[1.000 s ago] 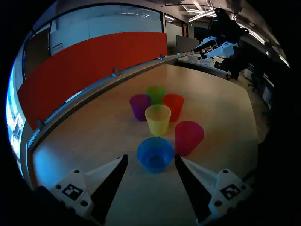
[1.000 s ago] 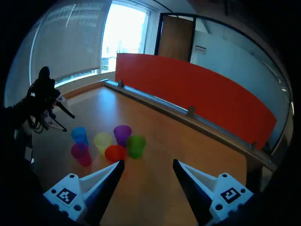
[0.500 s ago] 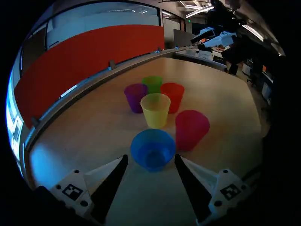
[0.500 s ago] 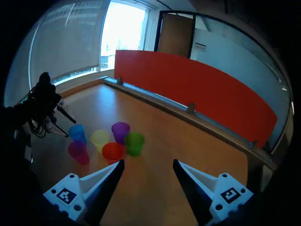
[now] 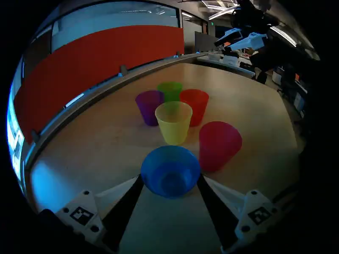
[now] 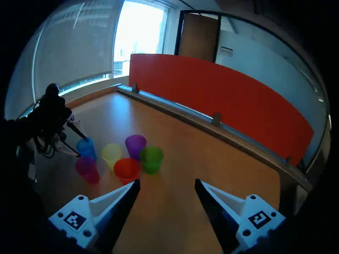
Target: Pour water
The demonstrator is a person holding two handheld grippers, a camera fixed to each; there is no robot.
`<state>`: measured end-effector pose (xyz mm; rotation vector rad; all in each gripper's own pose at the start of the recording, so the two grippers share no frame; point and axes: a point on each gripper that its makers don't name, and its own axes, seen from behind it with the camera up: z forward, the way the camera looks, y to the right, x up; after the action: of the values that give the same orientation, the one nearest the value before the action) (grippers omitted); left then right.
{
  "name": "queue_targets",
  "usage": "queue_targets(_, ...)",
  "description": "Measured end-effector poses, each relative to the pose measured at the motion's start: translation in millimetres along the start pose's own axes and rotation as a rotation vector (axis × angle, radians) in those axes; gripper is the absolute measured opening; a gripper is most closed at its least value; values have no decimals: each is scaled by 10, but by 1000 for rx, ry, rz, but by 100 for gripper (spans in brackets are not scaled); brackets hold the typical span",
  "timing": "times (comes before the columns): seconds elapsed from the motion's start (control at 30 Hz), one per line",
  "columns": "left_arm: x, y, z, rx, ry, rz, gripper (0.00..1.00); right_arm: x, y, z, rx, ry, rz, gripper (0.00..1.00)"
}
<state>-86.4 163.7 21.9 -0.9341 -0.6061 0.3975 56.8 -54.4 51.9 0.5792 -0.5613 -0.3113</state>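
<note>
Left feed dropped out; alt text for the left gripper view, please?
The left gripper, fingers open, flanks a blue cup on a wooden table. Behind it stand a yellow cup, pink cup, purple cup, orange cup and green cup.

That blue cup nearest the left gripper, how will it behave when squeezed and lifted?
The blue cup looks like thin translucent plastic, so probably light, flexing under a hard squeeze. Its smooth wall tapers to a narrower base, so it might slip, or tip if pushed near the rim.

Coloured cups (image 6: 112,152) beyond spread claw (image 6: 166,181)
</note>
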Motion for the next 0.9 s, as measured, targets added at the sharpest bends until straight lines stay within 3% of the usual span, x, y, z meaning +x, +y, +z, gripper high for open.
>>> queue_targets(0.63,25,11,101,-10,4,5,91,-25,54,25,-8,-5,4,100)
queue_targets(0.9,38,6,101,-4,17,4,86,-33,62,18,-13,-5,4,100)
